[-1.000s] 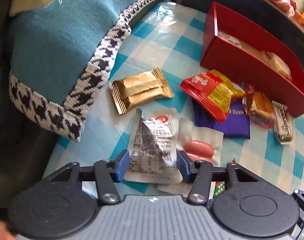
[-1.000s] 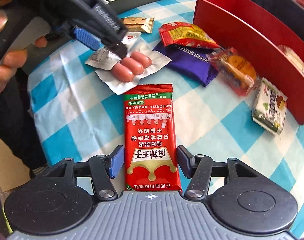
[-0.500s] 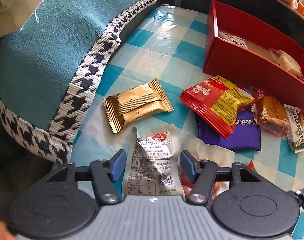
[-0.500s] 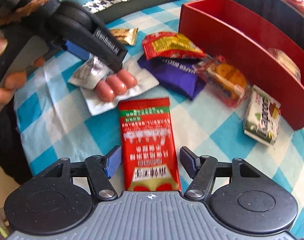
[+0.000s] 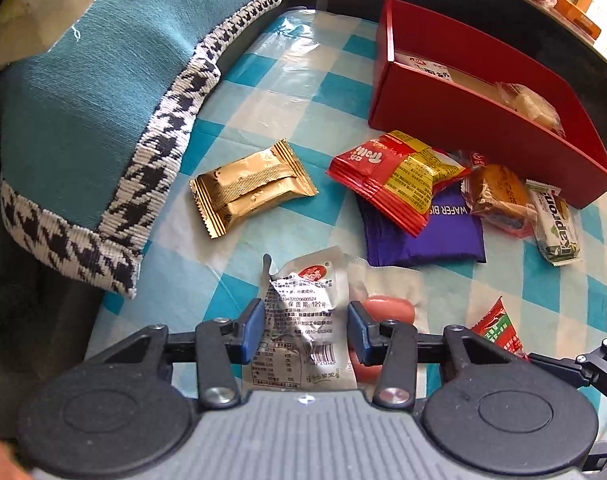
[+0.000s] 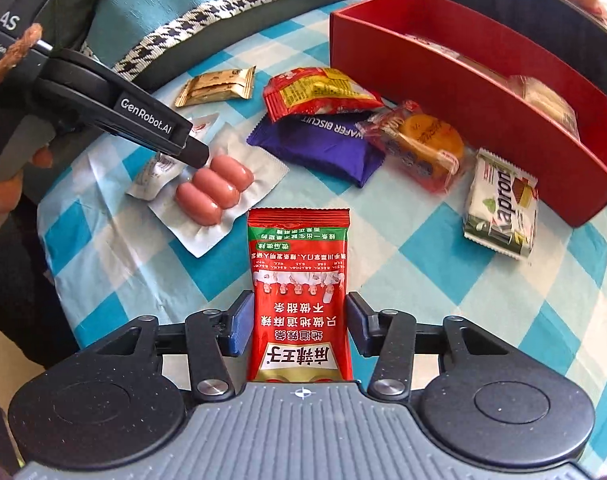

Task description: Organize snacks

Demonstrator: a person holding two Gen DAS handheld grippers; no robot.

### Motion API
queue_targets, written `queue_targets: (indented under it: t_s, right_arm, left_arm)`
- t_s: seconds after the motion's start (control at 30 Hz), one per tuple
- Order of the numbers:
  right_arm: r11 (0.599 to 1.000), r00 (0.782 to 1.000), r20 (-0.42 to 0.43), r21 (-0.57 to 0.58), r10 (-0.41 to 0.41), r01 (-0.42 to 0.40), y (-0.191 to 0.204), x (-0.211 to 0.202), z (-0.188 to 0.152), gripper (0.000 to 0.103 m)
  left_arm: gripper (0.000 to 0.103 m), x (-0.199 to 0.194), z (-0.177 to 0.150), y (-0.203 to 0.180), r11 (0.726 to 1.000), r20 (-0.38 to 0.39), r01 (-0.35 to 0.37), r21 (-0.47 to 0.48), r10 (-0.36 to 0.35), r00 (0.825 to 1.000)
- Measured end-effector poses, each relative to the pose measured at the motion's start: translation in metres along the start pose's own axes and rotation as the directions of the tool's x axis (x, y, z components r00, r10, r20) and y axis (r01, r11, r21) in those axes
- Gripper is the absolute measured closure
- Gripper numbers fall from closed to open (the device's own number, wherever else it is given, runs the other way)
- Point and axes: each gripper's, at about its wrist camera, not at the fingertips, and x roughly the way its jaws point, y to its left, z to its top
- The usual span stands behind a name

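My left gripper (image 5: 301, 330) has its blue pads against both sides of a crinkled white snack packet (image 5: 303, 320) on the checked table. My right gripper (image 6: 297, 326) has its pads against the edges of a long red spicy-strip packet (image 6: 299, 292). A sausage pack (image 6: 215, 190) lies beside the left gripper, which shows in the right wrist view (image 6: 191, 152). A red box (image 5: 491, 128) at the back right holds a few snacks. A gold packet (image 5: 251, 188), a red-yellow packet (image 5: 395, 174), a purple wafer pack (image 5: 427, 232), an orange cake (image 5: 499, 200) and a Kapron bar (image 5: 555, 224) lie loose.
A teal cushion with houndstooth trim (image 5: 103, 120) borders the table on the left. The table edge (image 6: 51, 240) drops off at the near left. A dark curved surface (image 5: 483, 12) rises behind the red box.
Both grippers' jaws have narrowed onto their packets. The left gripper has closed around the white packet, the right around the red strip packet.
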Motion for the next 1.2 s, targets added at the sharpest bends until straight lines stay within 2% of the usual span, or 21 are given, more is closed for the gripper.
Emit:
queue_targets:
  t_s: [0.03,0.1,0.17,0.27,0.3,0.37,0.5,0.67,0.87,1.2]
  right_arm:
    - [1.0,1.0,-0.003,0.008,-0.001,0.001,0.0,0.002,0.0,0.045]
    - [1.0,1.0,-0.017,0.005,-0.01,0.01,0.0,0.007,-0.002,0.038]
    - [1.0,1.0,-0.004,0.002,-0.007,0.007,0.002,0.008,0.001,0.037]
    - [1.0,1.0,-0.007,-0.001,-0.008,0.008,0.004,0.015,0.008,0.026]
    - [1.0,1.0,-0.009,-0.007,-0.009,0.009,0.005,0.017,0.009,0.026]
    - [0.998,0.999,-0.005,-0.047,-0.042,0.041,0.01,0.02,0.008,0.029]
    - [0.996,0.998,0.003,-0.058,-0.063,0.063,0.008,0.014,0.006,0.045]
    - [0.997,0.998,0.006,-0.044,-0.061,0.061,0.004,0.007,0.004,0.047]
    - [0.998,0.997,0.056,-0.028,-0.057,0.059,0.002,-0.006,0.007,0.047]
    - [0.995,0.985,0.138,0.046,-0.099,0.094,-0.02,-0.027,0.02,0.047]
  left_arm:
    - [0.025,0.001,0.0,0.001,1.0,-0.004,0.004,-0.005,-0.004,1.0]
    - [0.022,0.003,0.0,0.003,1.0,-0.016,0.005,-0.018,-0.005,1.0]
    - [0.016,0.007,0.001,0.006,0.999,-0.027,0.002,-0.036,-0.003,1.0]
    - [0.013,0.008,0.002,0.005,0.999,-0.016,-0.006,-0.038,0.006,1.0]
    - [0.013,0.009,0.002,0.003,0.999,-0.013,-0.014,-0.03,0.014,1.0]
    - [0.013,0.01,0.001,-0.001,1.0,-0.009,-0.03,-0.008,0.03,0.999]
    - [0.015,0.009,0.0,-0.004,0.999,-0.016,-0.041,-0.005,0.041,0.999]
    - [0.016,-0.003,-0.004,-0.004,0.999,0.012,-0.043,-0.011,0.043,0.999]
    - [0.016,-0.019,-0.003,-0.007,1.0,0.06,-0.026,-0.003,0.026,0.998]
    - [0.016,-0.031,0.008,-0.044,0.994,0.134,-0.021,0.11,0.006,0.991]
